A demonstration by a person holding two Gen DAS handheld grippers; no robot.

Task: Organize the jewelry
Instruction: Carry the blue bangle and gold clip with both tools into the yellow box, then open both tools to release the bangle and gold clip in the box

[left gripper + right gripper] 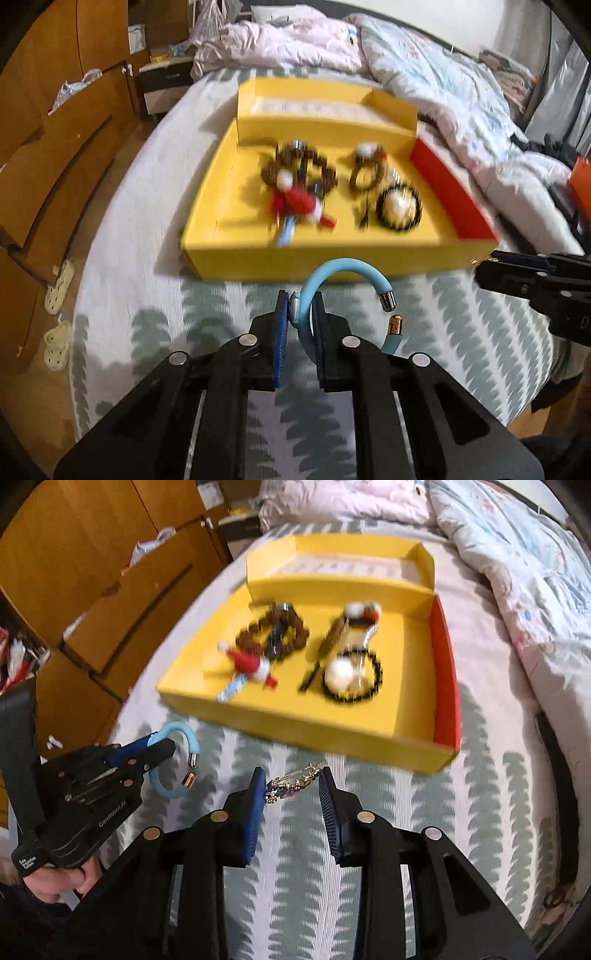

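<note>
A: What does the left gripper (300,295) have?

B: A light blue bracelet (334,267), a rubbery open loop with two metal end caps, one silver and one copper-coloured. The jaws are closed tight on its band, and the loop stands up above the bed (461,332), just short of the tray.

A: And the right gripper (291,779)?

B: Its jaws stand partly apart over the patterned bedspread. A small gold, sparkly piece of jewelry (293,784) sits between the blue pads (255,808); I cannot tell whether the pads touch it.

A: Further on?

B: A yellow tray (295,731) with a red side wall lies on the bed. Inside, blurred, are a brown beaded bracelet (273,631) with a red and white charm (251,662), and to its right a black beaded ring around a white pompom (345,675). Behind them a raised yellow compartment (340,566) closes the tray's far end.
</note>
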